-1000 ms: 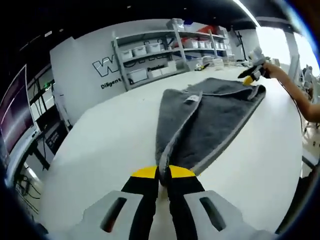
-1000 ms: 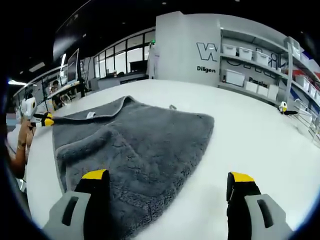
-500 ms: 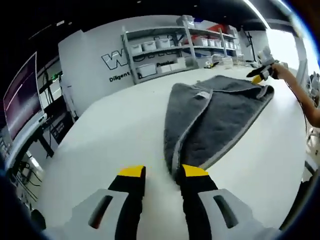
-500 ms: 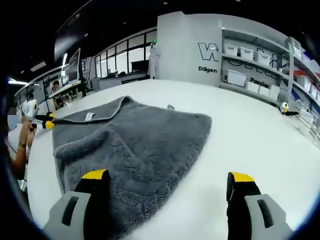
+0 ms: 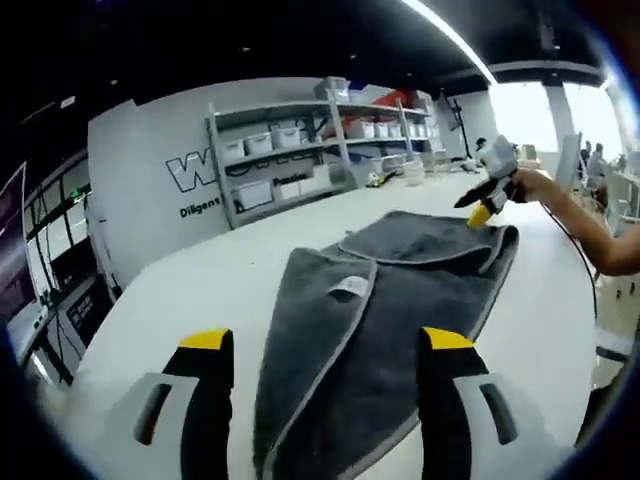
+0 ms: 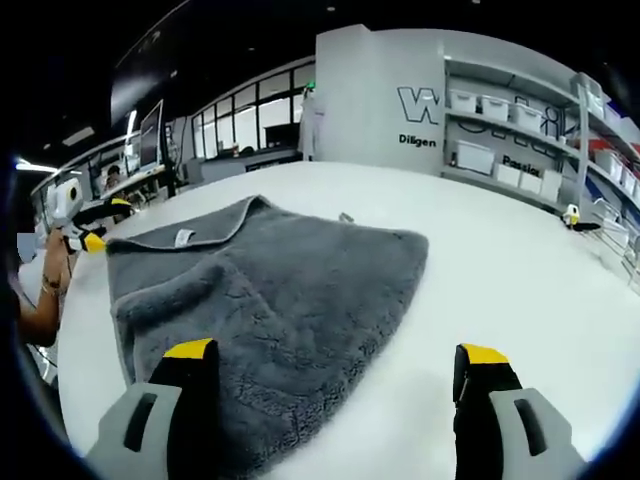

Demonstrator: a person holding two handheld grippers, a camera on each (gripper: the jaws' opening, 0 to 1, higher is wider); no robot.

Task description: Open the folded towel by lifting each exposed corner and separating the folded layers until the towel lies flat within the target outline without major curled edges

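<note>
The towel (image 5: 390, 300) lies on the table (image 5: 200, 290), shelves (image 5: 330, 140) behind it against the wall.

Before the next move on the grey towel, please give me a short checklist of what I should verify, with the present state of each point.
1. Left gripper open: ok, its fingers stand wide apart over the grey towel.
2. Right gripper open: ok, it holds nothing.
3. Towel released by both grippers: ok, it lies on the white table.
4. Towel fully unfolded: not ok, a folded layer with the white label lies on top.
5. Edges flat: not ok, the far end looks curled in the left gripper view.
6. Towel inside the target outline: cannot tell, no outline can be made out.
</note>
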